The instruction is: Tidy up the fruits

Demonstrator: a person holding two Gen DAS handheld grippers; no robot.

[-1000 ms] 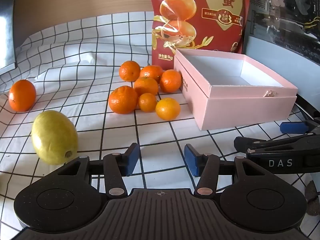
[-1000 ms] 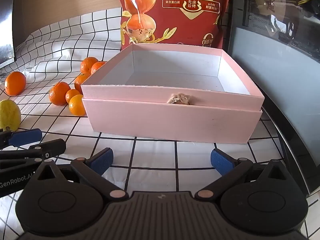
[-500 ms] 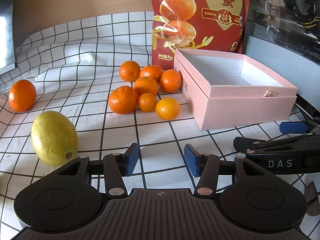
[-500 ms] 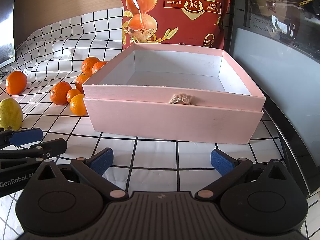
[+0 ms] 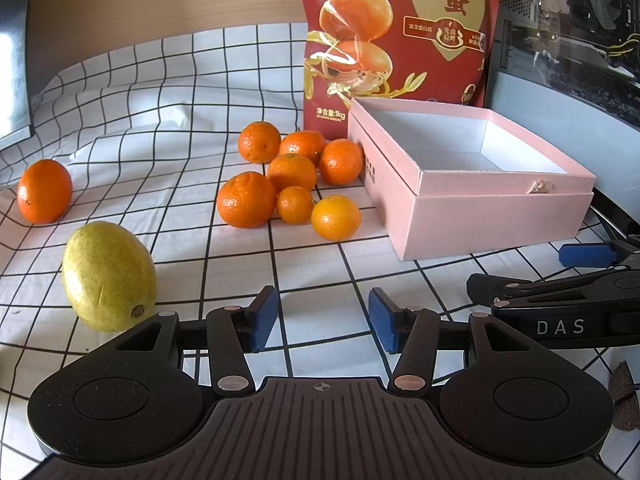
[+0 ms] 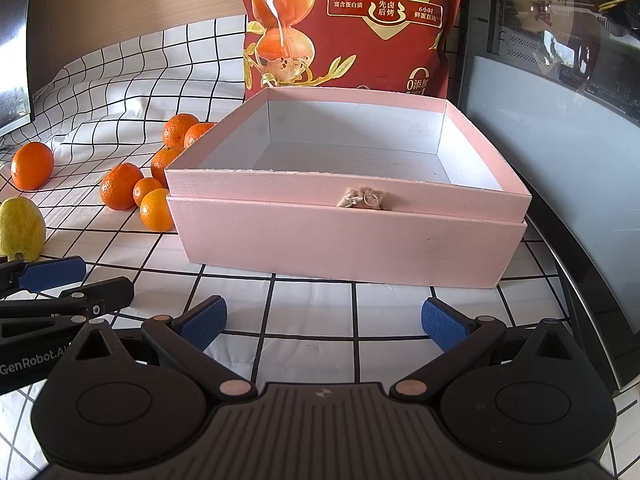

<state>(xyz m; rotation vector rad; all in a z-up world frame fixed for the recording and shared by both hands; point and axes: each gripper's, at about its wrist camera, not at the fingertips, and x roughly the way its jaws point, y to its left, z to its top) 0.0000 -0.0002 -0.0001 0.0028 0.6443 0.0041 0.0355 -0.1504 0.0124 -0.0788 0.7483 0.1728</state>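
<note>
Nothing packed yet: left gripper [image 5: 322, 320] and right gripper [image 6: 322, 322] both hover w/ jaws apart, empty, box [image 6: 348, 236] bare, oranges [image 5: 294, 178] clustered just left of it, mango [image 5: 108, 276] nearer, so next likely a reach-and-pinch.

Box [image 5: 496, 216] at right on surface [image 5: 180, 152], bag [image 5: 396, 32] upright behind. Orange cluster [image 5: 292, 176] just left of box; lone orange [image 5: 44, 191] far left, pear [image 5: 108, 276] before it.
</note>
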